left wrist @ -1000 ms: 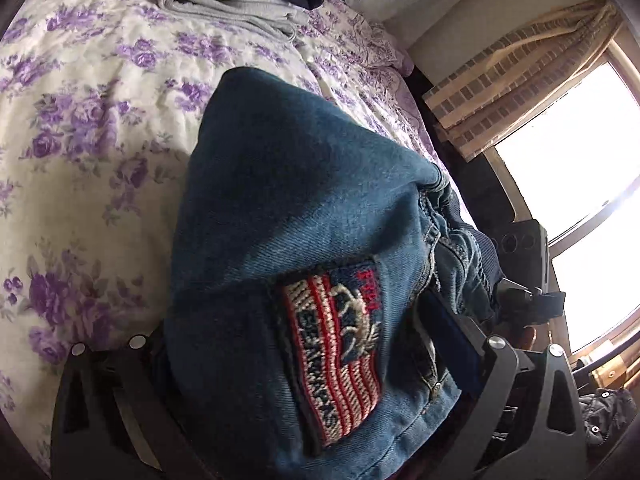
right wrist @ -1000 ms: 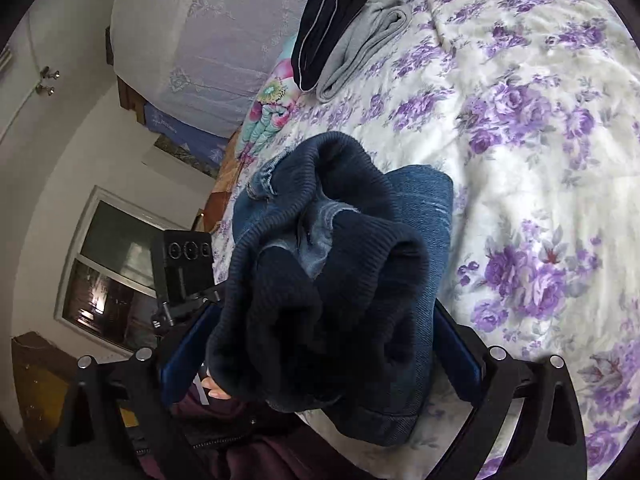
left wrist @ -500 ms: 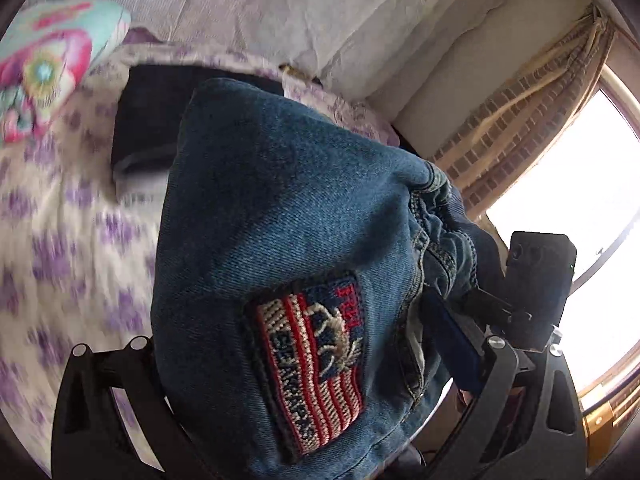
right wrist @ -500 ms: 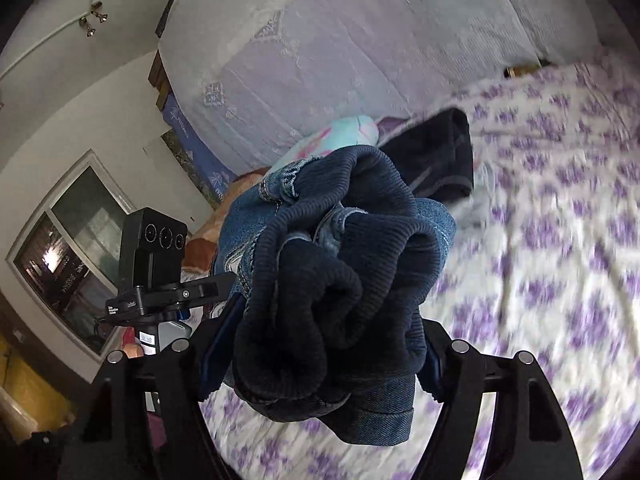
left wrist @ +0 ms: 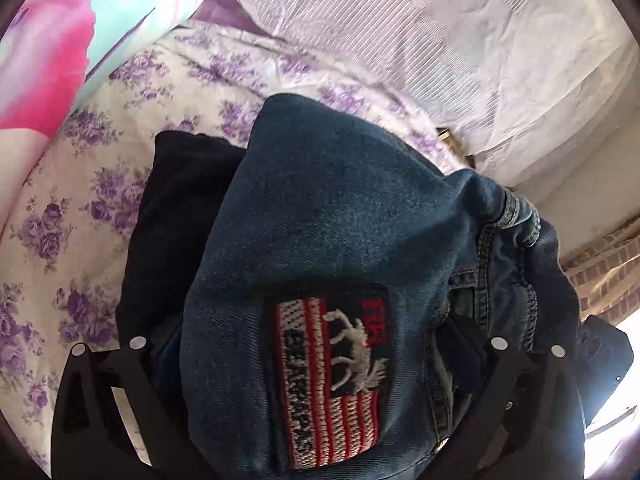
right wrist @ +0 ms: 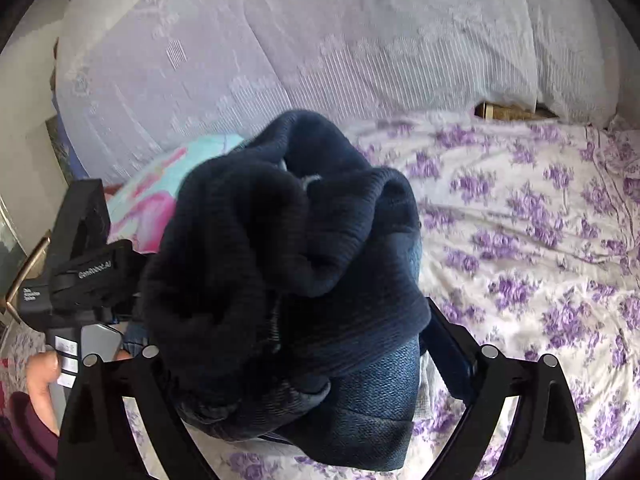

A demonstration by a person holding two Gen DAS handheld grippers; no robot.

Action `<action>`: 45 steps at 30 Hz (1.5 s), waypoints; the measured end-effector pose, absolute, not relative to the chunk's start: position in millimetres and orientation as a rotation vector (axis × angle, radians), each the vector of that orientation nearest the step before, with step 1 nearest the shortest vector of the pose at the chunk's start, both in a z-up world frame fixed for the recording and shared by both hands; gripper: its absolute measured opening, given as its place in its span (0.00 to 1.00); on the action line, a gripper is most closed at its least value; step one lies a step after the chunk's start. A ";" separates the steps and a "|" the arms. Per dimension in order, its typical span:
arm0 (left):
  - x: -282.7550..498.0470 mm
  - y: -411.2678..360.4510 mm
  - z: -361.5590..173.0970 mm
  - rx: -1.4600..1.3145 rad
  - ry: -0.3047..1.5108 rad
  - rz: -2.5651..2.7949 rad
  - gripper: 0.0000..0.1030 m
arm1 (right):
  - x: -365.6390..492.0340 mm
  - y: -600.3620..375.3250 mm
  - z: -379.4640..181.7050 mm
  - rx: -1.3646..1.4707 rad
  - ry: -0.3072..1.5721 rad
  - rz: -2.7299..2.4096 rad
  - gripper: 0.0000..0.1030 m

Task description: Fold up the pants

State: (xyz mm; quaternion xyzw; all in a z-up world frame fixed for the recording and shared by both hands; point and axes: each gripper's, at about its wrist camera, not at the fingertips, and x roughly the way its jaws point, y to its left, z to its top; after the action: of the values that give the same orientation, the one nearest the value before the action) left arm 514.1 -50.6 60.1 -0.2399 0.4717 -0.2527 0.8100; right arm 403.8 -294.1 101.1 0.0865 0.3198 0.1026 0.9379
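Note:
The folded blue jeans (left wrist: 340,248) with a red-and-white flag patch (left wrist: 332,376) fill the left wrist view, held between my left gripper's (left wrist: 316,360) fingers. In the right wrist view the same bundle shows its dark ribbed cuffs (right wrist: 280,248) and denim underside (right wrist: 372,400), clamped in my right gripper (right wrist: 316,364). Both grippers hold the jeans above the floral bedsheet (right wrist: 520,220), over a folded dark garment (left wrist: 176,216). The fingertips are hidden by the cloth.
A pink and turquoise pillow (left wrist: 72,40) lies at the bed's head on the left. White lace-covered pillows (right wrist: 320,40) line the headboard. The left gripper body (right wrist: 80,264) and the person's hand (right wrist: 44,376) show at the left. A curtain (left wrist: 608,252) hangs at the right.
Both grippers have carried the jeans bundle forward toward the head of the bed. The folded dark garment, the pillows and the headboard have come closer.

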 end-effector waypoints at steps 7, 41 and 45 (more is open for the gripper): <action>446.9 -20.9 120.2 -0.471 0.944 -0.506 0.95 | 308.4 -303.9 193.0 0.063 0.486 0.153 0.94; -34.5 9.3 20.2 0.016 0.612 -0.098 0.95 | -92.6 -256.4 18.8 0.013 0.414 -0.020 0.96; -31.7 5.6 18.6 0.035 0.593 -0.100 0.95 | -89.8 -255.9 18.5 0.019 0.420 -0.017 0.96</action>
State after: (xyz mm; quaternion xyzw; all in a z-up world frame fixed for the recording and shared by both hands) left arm -31.7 5.6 18.6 0.0173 0.2919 -0.0490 0.9550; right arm -89.8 -255.9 18.5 0.0094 0.2086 -0.0082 0.9779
